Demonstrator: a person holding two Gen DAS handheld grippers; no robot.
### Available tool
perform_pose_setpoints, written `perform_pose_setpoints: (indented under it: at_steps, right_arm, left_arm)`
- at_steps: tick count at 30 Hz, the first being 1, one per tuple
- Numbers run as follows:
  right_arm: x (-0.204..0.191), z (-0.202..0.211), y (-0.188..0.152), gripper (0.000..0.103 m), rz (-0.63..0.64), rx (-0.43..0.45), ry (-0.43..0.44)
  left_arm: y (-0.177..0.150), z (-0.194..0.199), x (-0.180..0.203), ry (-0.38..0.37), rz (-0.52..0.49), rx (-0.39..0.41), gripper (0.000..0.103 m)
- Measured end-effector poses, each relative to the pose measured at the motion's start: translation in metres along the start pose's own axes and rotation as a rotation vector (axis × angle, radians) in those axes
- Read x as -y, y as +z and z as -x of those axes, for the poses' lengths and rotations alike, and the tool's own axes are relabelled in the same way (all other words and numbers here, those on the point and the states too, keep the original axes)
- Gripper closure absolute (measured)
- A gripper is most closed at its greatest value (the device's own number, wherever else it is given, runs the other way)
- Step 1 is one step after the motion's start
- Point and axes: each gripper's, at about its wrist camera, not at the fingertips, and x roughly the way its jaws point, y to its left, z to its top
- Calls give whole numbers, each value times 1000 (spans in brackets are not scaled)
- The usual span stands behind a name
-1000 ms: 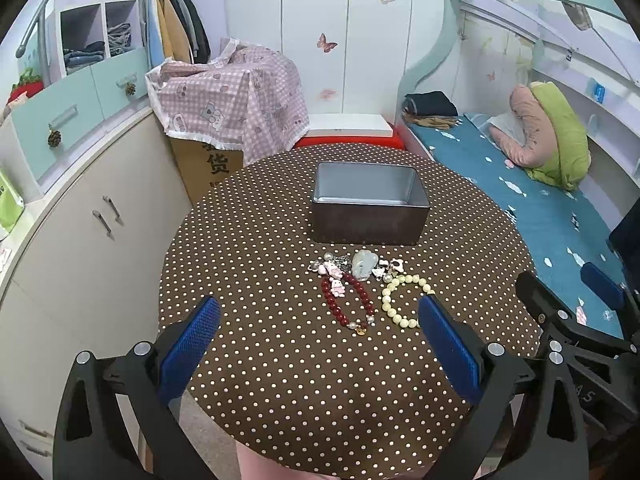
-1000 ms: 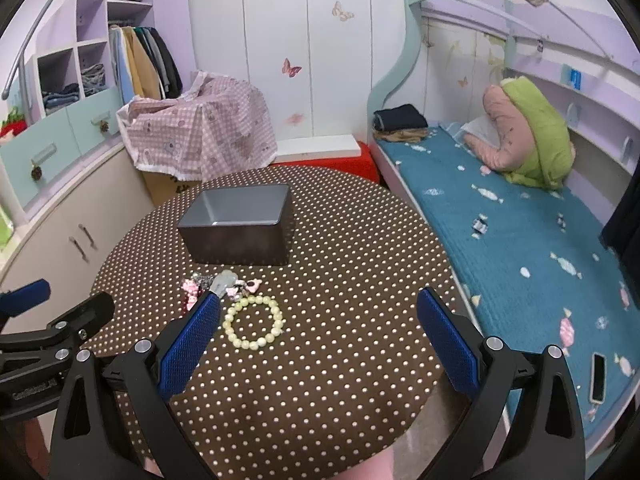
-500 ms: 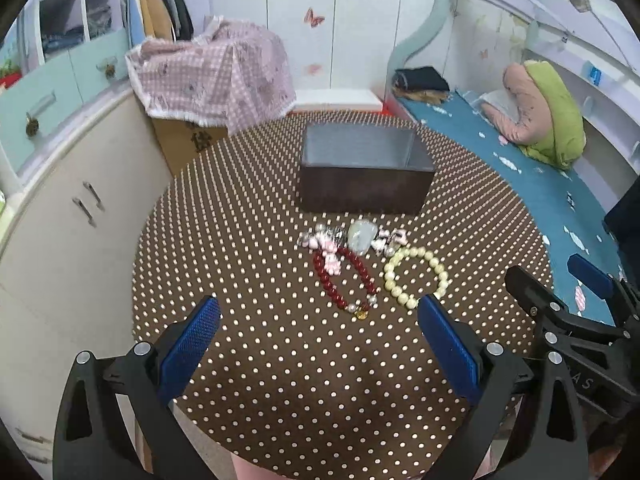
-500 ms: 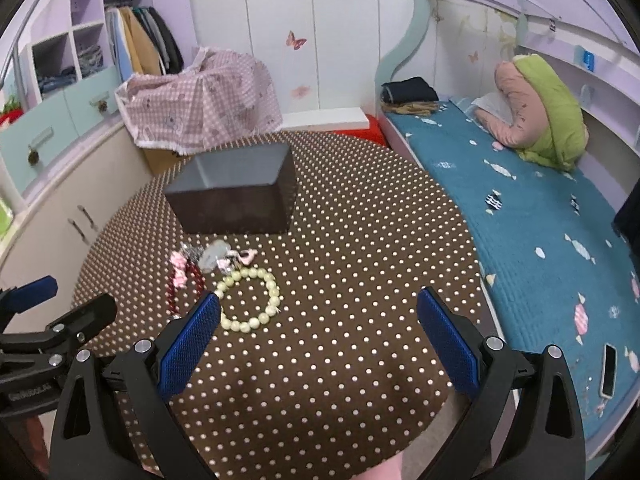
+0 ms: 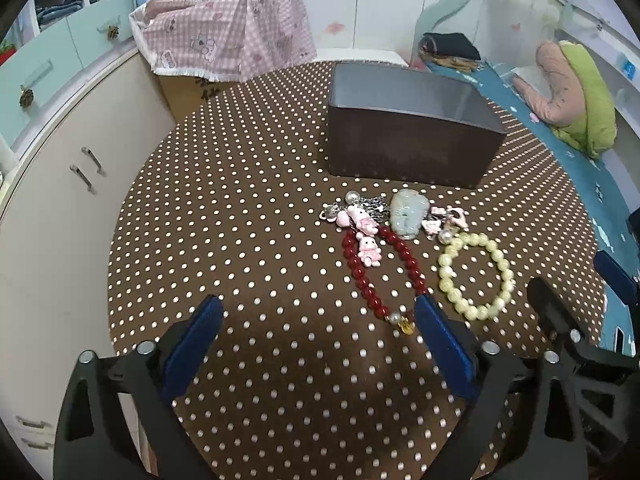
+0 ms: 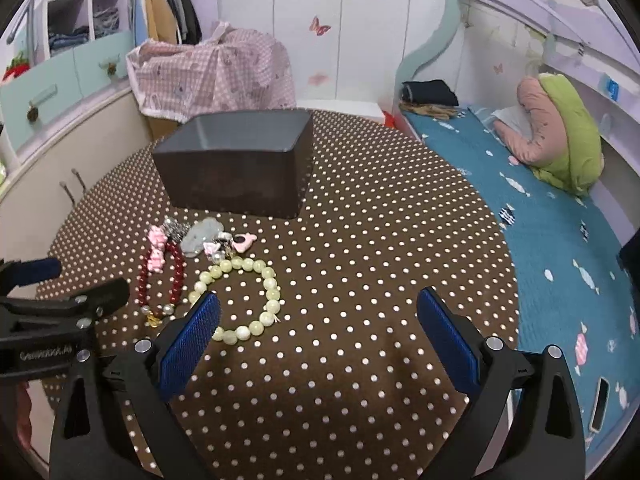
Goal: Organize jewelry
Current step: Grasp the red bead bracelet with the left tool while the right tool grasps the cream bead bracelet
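A round table (image 5: pixel 248 208) under a brown polka-dot cloth filled the near ground, and toward its far side sat a dark open box (image 5: pixel 412 136), the likely home for the jewelry. Both tools hung low over the near edge with jaws spread wide and nothing between them: the left gripper (image 5: pixel 316 332) short of the red bead bracelet (image 5: pixel 380 272), the right gripper (image 6: pixel 320 328) beside the pale bead bracelet (image 6: pixel 240 292). Just near of the box lay a tangled charm chain (image 5: pixel 360 220) with a grey-green pendant (image 5: pixel 406 216) on it. The beads looked hard, smooth and light on slack cord, so pinching across one strand should lift a loop; the chain would likely snag and drag its neighbours.
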Motion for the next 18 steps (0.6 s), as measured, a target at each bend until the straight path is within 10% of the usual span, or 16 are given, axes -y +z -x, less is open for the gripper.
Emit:
perform_pose_setpoints:
  at_steps: [7,14,18]
  right_arm:
    - [-7,-25,3,11,63,-34,13]
    - [-12,-44,-1,68,56,-70,105]
    - [-17,-42,-2,92,72,-66,134]
  left_arm:
    - [7,-28,9,10,-19,-57,50]
    - [12,-27,6,-51,-54,-45,97]
    - [16,-26,-10,-149,-11,-70,97]
